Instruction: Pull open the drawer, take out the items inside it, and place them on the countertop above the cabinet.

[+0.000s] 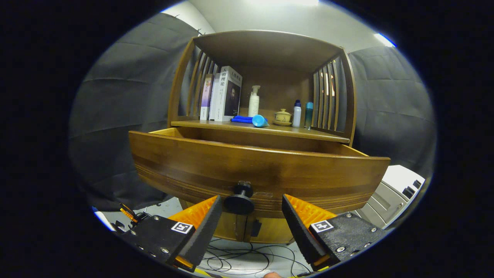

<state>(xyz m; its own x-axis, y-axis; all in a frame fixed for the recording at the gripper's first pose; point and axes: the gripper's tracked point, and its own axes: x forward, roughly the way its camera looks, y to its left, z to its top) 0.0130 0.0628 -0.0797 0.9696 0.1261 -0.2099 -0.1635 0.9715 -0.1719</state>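
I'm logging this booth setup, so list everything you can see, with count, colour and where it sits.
Cabinet: one, brown wood, slatted sides, ahead of the tool.
Drawer: one, brown wood, pulled open below the countertop; inside hidden.
Knob: one, black, on the drawer front, between the fingers, untouched.
Books: three, white and purple, upright at the countertop's left.
Pump bottle: one, white, beside the books.
Blue item: one, lying in front of the pump bottle.
Lidded cup: one, beige, on a saucer.
Small bottles: two, white and teal, at the right.
Cables: several, black, on the floor.
Tool: one, fingers open either side of the knob.
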